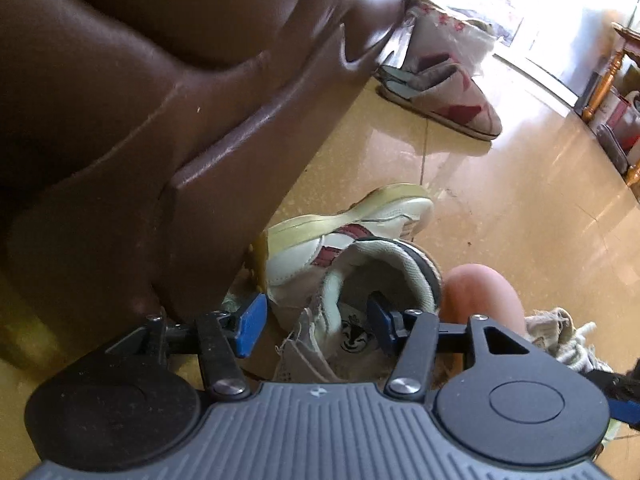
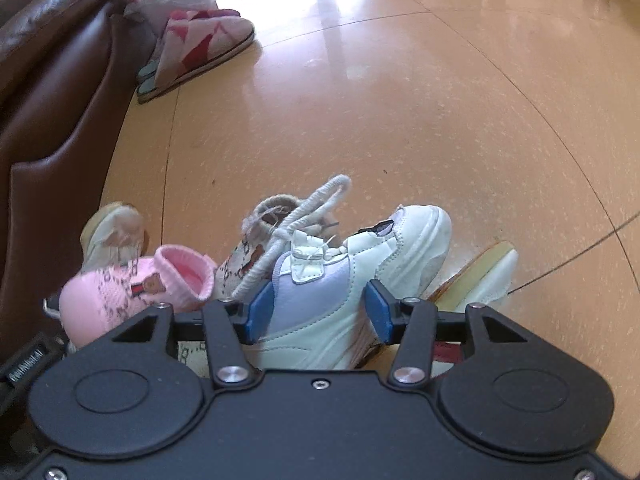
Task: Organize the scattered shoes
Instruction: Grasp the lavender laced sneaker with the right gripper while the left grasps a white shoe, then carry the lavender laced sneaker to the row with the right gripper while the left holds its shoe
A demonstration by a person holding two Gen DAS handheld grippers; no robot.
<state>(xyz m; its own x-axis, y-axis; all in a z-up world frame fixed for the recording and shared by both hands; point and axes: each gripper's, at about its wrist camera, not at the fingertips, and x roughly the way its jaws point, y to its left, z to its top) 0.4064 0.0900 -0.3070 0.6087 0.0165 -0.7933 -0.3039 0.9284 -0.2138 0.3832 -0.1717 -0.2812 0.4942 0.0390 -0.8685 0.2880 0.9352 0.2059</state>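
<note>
Left wrist view: a brown leather sofa [image 1: 132, 120] fills the left side. Just right of its base, on the glossy tan floor [image 1: 500, 208], a white sneaker with dark red stripes [image 1: 320, 248] lies tipped on its side, yellowed sole facing up. The left gripper [image 1: 316, 318] is spread wide around that shoe's padded collar, its right blue pad inside the opening; whether the pads touch the shoe I cannot tell. A knee [image 1: 482, 300] sits just right. Far off, beside the sofa, lies a pair of pink patterned slippers [image 1: 448, 96].

In the right wrist view, a pink knit baby shoe [image 2: 132, 284] lies near left, then a beige printed shoe with thick cord laces [image 2: 276, 236]. Right of it, a white sneaker with a lilac panel [image 2: 352, 276] stands between the spread blue pads of the right gripper [image 2: 318, 312], toe pointing away.
</note>
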